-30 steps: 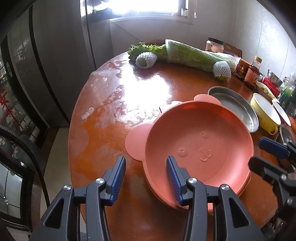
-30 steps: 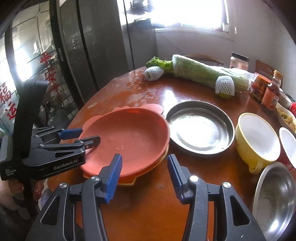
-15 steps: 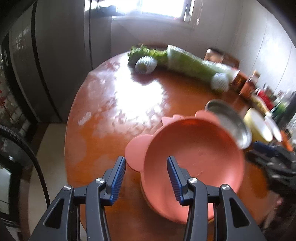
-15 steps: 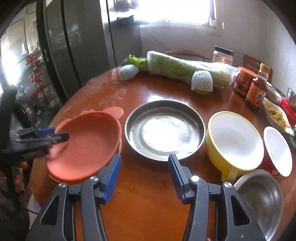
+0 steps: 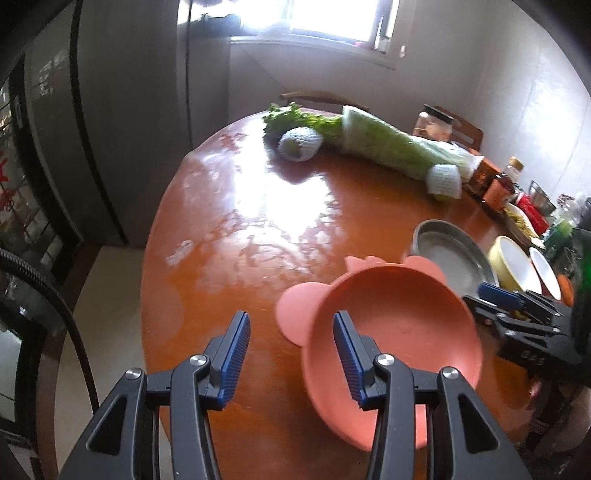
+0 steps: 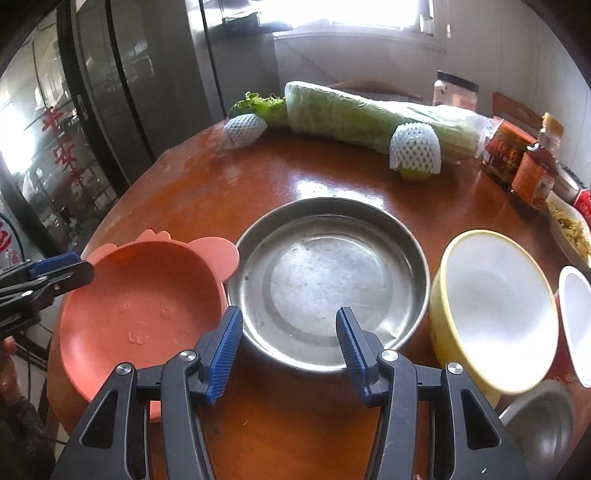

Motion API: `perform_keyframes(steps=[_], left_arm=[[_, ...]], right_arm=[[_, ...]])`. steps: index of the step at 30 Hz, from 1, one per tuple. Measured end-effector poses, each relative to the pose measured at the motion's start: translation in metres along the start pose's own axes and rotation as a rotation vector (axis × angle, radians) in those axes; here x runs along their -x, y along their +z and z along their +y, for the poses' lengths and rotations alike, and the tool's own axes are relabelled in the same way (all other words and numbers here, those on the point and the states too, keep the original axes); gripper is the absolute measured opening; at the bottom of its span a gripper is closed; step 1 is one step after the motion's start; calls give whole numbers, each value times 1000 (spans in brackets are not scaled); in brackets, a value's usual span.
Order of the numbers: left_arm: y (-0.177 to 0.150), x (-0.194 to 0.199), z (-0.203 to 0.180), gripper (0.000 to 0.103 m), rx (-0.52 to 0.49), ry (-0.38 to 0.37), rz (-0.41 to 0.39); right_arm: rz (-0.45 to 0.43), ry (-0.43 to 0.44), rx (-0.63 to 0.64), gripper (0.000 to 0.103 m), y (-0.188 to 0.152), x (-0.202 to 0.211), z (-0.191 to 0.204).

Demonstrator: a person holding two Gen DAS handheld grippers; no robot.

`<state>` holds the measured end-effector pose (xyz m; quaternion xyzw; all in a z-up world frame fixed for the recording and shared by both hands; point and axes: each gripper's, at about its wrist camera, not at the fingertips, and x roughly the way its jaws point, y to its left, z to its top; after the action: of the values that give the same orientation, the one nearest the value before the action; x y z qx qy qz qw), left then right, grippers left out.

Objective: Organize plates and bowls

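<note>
Backlit window (image 5: 332,18) glare, perhaps slight blur

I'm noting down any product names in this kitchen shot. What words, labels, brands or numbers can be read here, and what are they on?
No text can be read in full.
Red jar: label printed, too blurred to read.
Sauce bottle: orange label, print too small.
Red characters on the glass door: distorted, not readable.
Red packet at the table's edge: white marks, cut off.

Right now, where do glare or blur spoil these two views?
Left wrist view: window glare whitens the table; the right tool at the frame edge looks smeared. Right wrist view: window blown out, yellow bowl slightly soft, steel plate sharp.
</note>
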<state>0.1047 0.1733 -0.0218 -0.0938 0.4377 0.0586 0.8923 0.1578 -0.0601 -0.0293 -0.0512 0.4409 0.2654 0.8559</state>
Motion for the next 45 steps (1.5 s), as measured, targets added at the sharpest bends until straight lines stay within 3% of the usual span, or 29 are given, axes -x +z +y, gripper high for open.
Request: perform_keyframes(steps=[7, 12, 23, 31, 37, 45], left_arm=[[-5, 13, -1, 47, 2, -23, -26], [-11, 20, -21, 47, -47, -92, -23], [-23, -3, -51, 47, -117, -77, 43], [-28, 11, -58, 47, -113, -63, 10], [-42, 40, -84, 47, -157, -110, -35], [-68, 52, -126, 47, -224, -159, -25]], right_arm=[[64, 75, -44, 55, 0, -3, -10], [108, 94, -30, 56, -7, 4, -10], [143, 137, 38, 57, -48, 35, -4], [144, 147, 70, 59, -78, 58, 5], [143, 145, 83, 59, -100, 73, 7], [91, 125, 116, 59, -119, 95, 10]])
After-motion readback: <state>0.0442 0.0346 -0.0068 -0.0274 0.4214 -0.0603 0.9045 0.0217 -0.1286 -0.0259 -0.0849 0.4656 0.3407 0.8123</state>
